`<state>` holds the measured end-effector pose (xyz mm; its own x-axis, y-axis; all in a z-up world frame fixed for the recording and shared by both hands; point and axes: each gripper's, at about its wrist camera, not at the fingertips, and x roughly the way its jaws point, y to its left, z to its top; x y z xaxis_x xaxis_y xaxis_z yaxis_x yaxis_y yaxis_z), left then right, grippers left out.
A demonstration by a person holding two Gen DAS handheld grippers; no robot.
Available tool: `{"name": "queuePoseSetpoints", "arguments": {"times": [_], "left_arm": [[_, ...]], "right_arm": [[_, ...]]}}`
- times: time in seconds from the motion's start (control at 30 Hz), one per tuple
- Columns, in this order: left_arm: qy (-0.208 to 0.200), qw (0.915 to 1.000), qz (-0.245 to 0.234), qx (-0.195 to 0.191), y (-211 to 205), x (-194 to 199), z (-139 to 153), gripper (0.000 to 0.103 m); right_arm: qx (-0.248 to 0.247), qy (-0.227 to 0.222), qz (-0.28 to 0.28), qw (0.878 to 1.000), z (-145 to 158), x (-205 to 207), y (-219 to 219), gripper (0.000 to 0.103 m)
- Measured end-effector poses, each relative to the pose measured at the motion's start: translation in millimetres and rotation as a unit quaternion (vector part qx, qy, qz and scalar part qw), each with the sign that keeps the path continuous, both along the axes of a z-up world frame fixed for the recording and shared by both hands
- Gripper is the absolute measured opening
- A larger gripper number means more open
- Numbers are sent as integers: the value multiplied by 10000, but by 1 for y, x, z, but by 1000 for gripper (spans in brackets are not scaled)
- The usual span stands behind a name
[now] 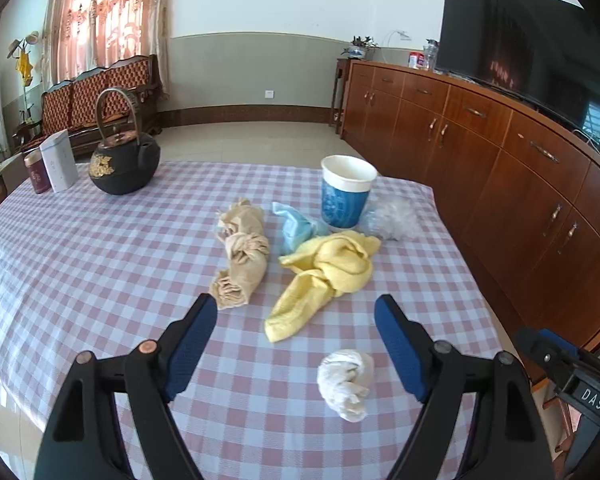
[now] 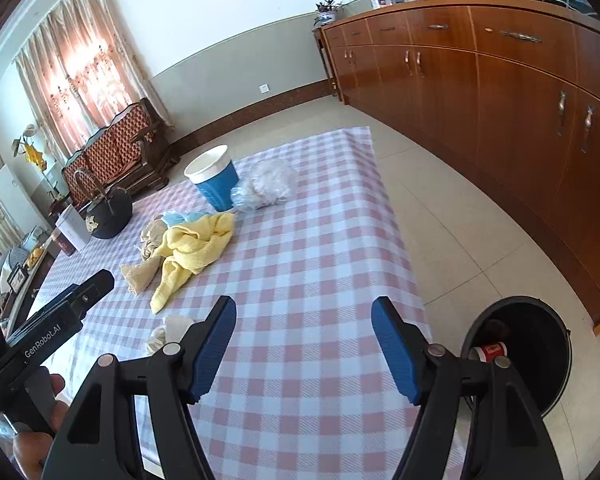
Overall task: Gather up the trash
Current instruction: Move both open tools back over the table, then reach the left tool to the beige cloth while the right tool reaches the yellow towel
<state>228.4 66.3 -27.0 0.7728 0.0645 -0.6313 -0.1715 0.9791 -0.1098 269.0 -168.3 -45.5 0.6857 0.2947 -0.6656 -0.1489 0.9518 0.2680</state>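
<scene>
With both pairs of blue-padded jaws standing apart and nothing between them, neither tool grips anything. Left gripper (image 1: 296,306) hangs over the pink-and-white checked tablecloth (image 1: 100,264), its jaws open, and a crumpled white tissue wad (image 1: 346,384) lies on the cloth between the two fingers, touched by neither pad. Right gripper (image 2: 304,308) is likewise open and empty, above bare cloth near the table's right edge. Just beyond the left fingertips lies a rumpled yellow terry cloth (image 1: 324,272), and beside it on the left a twisted beige rag (image 1: 242,252). A crumpled light-blue piece (image 1: 294,226) sits behind the yellow cloth, touching it. Behind that stands an upright blue-and-white paper cup (image 1: 346,192), with a wad of clear crinkled plastic (image 1: 392,216) just to its right. At the far left corner stand a black cast-iron kettle with a hoop handle (image 1: 124,164), a white carton (image 1: 60,166) and a dark red tin (image 1: 36,172), well apart from the litter. On the tiled floor beside the table, seen in the right wrist view, stands a black round bin (image 2: 540,344) holding a red-and-white container (image 2: 490,351). A long brown wooden sideboard (image 1: 500,168) runs along the right, bearing a dark television screen (image 1: 520,40). The person's left hand (image 2: 40,420) is partly visible gripping the left tool's handle.
</scene>
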Motion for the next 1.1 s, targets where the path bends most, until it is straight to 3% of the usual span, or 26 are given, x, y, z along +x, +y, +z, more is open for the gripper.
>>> {"name": "queuePoseSetpoints", "arguments": {"times": [0.4, 0.87, 1.1], "left_arm": [[127, 9992, 386, -8, 52, 36, -19, 82], [327, 9988, 354, -75, 57, 84, -37, 82], [740, 9965, 383, -17, 58, 101, -56, 82]], "right_arm": [[-231, 167, 631, 9976, -16, 68, 95, 72], [-171, 217, 814, 9963, -20, 125, 133, 72], [-271, 480, 1037, 9931, -34, 143, 149, 72]]}}
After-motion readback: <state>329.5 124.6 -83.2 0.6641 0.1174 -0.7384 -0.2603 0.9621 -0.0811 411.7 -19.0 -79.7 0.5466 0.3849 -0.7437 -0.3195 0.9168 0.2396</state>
